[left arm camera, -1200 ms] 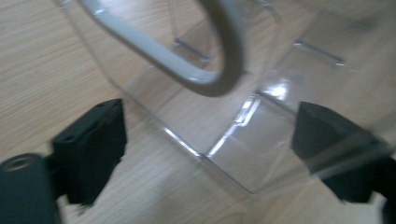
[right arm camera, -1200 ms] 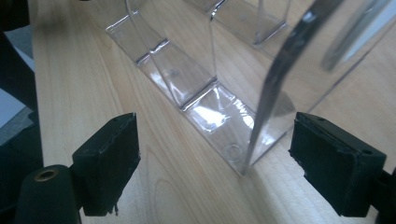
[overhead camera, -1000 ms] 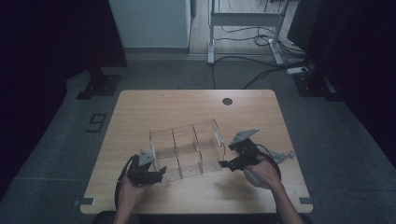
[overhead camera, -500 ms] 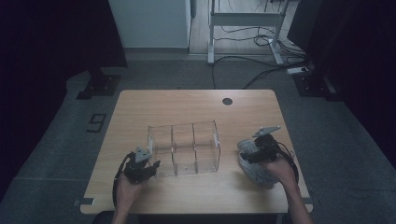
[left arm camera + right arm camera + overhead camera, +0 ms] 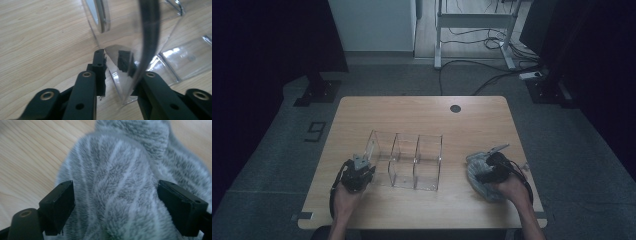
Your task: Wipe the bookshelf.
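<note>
On the wooden counter [image 5: 422, 112], my left tool [image 5: 360, 169] is closing its jaws on the end wall of one clear, three-compartment organizer [image 5: 407, 160], gripping it at the near-left corner. To the right, my right tool [image 5: 486, 172] is hanging wide open over one fluffy grey striped sock [image 5: 120, 185], jaws straddling it.

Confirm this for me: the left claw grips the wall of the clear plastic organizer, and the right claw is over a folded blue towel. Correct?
Not quite. The cloth under the right claw is grey with pale stripes, not blue, as the right gripper view shows. The rest stands: the left claw is closed on the wall of the clear organizer.
</note>
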